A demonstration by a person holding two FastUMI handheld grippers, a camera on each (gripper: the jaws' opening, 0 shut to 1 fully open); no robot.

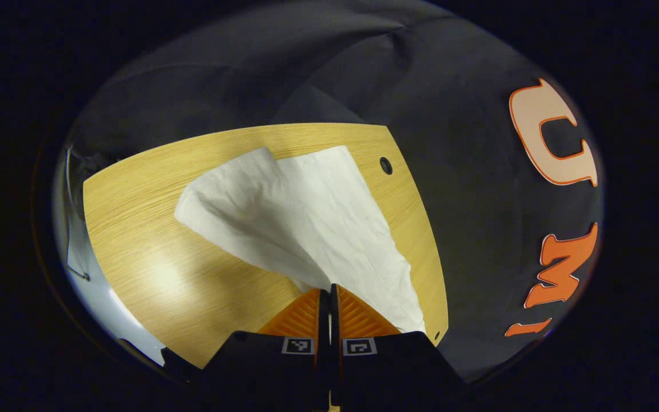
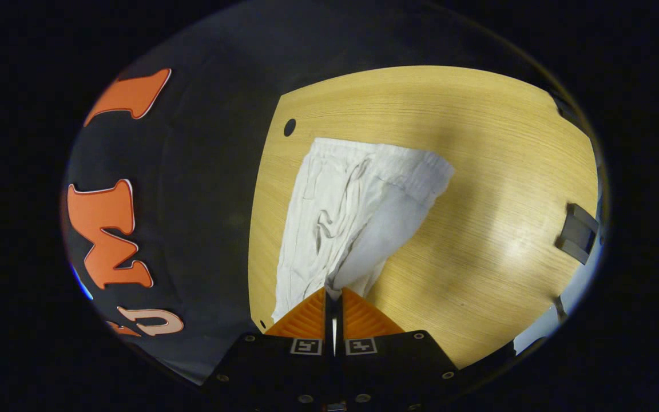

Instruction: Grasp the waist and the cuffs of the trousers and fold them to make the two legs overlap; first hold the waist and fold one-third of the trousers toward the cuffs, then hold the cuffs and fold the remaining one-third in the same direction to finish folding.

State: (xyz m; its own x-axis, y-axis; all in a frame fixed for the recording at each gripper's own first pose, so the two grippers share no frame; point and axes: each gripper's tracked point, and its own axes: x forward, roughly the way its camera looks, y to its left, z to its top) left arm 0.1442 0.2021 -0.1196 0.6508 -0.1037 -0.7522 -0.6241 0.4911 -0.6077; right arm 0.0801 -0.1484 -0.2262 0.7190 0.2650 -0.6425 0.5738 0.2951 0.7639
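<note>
The pale wooden worktop (image 1: pixel 135 229) carries the white crinkled cotton trousers (image 1: pixel 306 223), part lifted so one leg can swing over the other. The left gripper (image 1: pixel 330 292) pinches a cloth edge, the right gripper (image 2: pixel 333 294) another fold, with the elastic waistband (image 2: pixel 386 157) farthest from it; both are raised, angled downward.

The pinched trousers (image 1: pixel 306 223) edge is hidden between each gripper's closed fingers; the table (image 2: pixel 478 143) is cut off at the right.
</note>
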